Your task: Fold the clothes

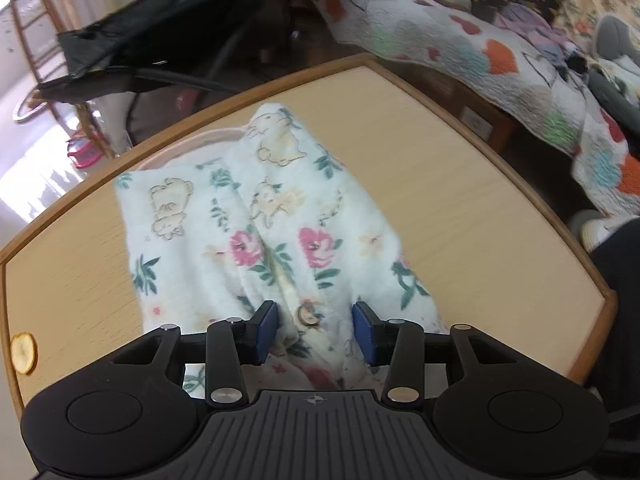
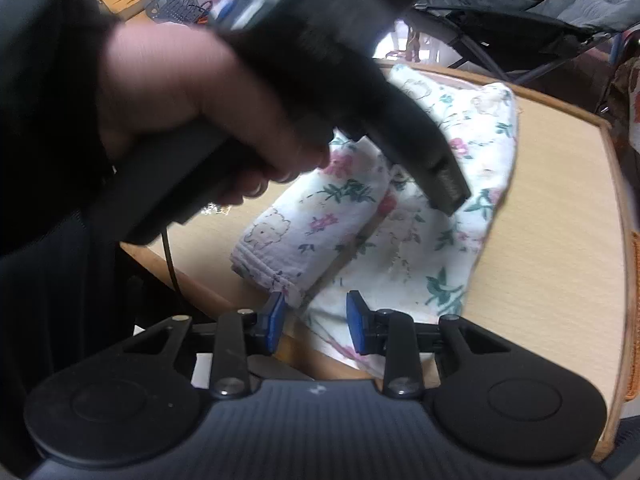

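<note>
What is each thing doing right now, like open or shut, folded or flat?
floral garment: partly folded, lying on the table, buttoned front up.
left gripper: open, fabric between the pads, not pinched.
right gripper: open, over the garment's near edge.
sleeve: folded across the garment.
table: holds the garment.

There is one table [image 1: 460, 184]. One flowery piece of clothing [image 1: 272, 220] lies on it in the middle of the frame. One yellow slice [image 1: 23, 353] sits at the lower left. Two tools show: the left tool [image 1: 316, 330] and the right tool [image 2: 316, 318]. One hand [image 2: 192, 108] fills the upper left.
</note>
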Tool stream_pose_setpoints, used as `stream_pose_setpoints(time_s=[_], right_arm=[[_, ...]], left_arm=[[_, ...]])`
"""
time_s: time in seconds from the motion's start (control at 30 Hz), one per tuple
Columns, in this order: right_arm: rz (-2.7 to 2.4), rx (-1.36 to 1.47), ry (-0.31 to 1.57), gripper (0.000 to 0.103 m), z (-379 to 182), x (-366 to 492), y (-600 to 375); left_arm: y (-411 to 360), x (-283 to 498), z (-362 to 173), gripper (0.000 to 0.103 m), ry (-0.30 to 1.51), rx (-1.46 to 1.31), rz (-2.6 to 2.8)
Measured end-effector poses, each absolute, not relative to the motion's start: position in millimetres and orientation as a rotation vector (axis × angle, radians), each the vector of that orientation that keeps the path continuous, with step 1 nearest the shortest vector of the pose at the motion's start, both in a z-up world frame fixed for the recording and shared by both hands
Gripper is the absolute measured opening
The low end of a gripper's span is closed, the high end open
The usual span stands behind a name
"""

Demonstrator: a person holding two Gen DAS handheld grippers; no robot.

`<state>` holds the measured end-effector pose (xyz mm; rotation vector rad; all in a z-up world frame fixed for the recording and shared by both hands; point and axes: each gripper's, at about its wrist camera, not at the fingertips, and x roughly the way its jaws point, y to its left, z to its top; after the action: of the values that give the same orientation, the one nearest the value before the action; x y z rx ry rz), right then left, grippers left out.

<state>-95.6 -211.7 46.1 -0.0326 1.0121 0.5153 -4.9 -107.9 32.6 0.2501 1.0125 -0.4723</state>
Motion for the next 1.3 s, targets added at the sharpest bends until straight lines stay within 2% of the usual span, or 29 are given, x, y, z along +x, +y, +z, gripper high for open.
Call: stream_pose_setpoints(time_s=[0.2,0.37,0.5,0.8,1.3], right_arm=[[0.478,-0.005,0.999,0.033,57.8,-96.8,-233.7],[0.481,-0.062,0.961,0.034,73.5,-99.9,-254.4],[0.473,-0.142,0.940,0.035,80.4,-98.8,-268.4],[0.702,-0.458,0.905,0.035,75.6,-103.2,-256.0],[0.925,-0.769,0.931,0.035,52.2,-102.1,-215.5]], left_arm=[[-90.9,-12.0,47.5,0.046,0.983,0.188,-0.464],[-64.0,-32.6,77.5,0.046,0.865,0.055,-0.494],[-36.7,-63.8,92.3,0.046,0.764,0.075,-0.501],[-1.5,-140.1,76.2,0.046,0.751,0.292,-0.669],[-16.5,-182.8,46.5,0.046,0.697,0.738,-0.943]])
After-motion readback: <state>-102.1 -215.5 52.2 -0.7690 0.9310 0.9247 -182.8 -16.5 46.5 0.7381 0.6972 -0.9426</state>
